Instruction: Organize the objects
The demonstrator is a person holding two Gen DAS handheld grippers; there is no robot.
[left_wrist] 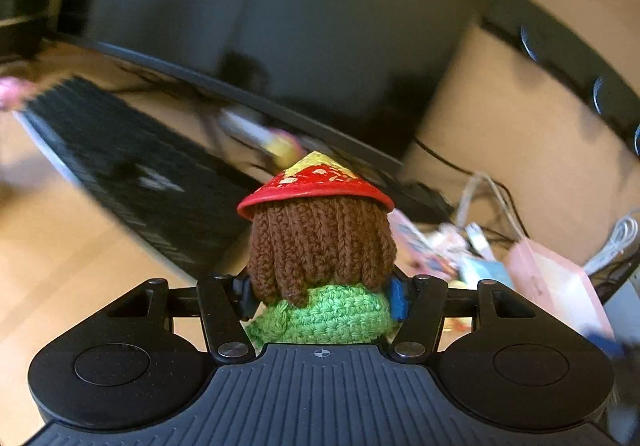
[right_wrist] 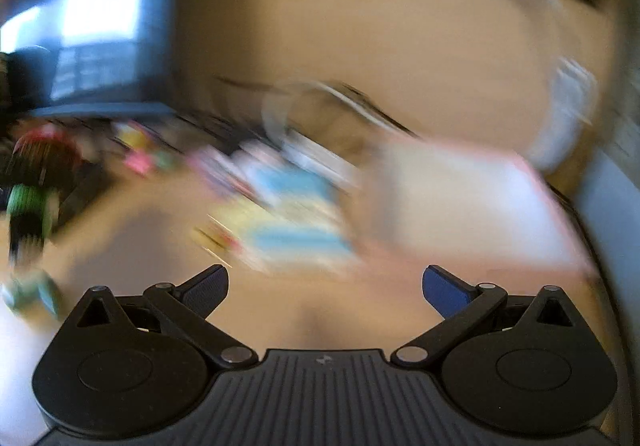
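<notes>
Crocheted doll (left_wrist: pixel 320 266) with brown yarn hair, green knitted body and red-and-yellow cone hat — pinched between the blue-padded fingers of the left gripper (left_wrist: pixel 320 296), seen from behind, upright, lifted clear of the light wooden table (left_wrist: pixel 60 246). Beyond it, black keyboard (left_wrist: pixel 132 174) lying under a dark monitor (left_wrist: pixel 280 26), blurred. Off to the right, pink flat box (left_wrist: pixel 556 282) beside a jumble of small colourful items and white cables. Over on the right gripper (right_wrist: pixel 324 290) — fingers spread wide, nothing between them, just bare table below. Heavy blur in the right wrist view; same pink flat box (right_wrist: pixel 472 206) ahead, doll's red and green smeared at far left.
</notes>
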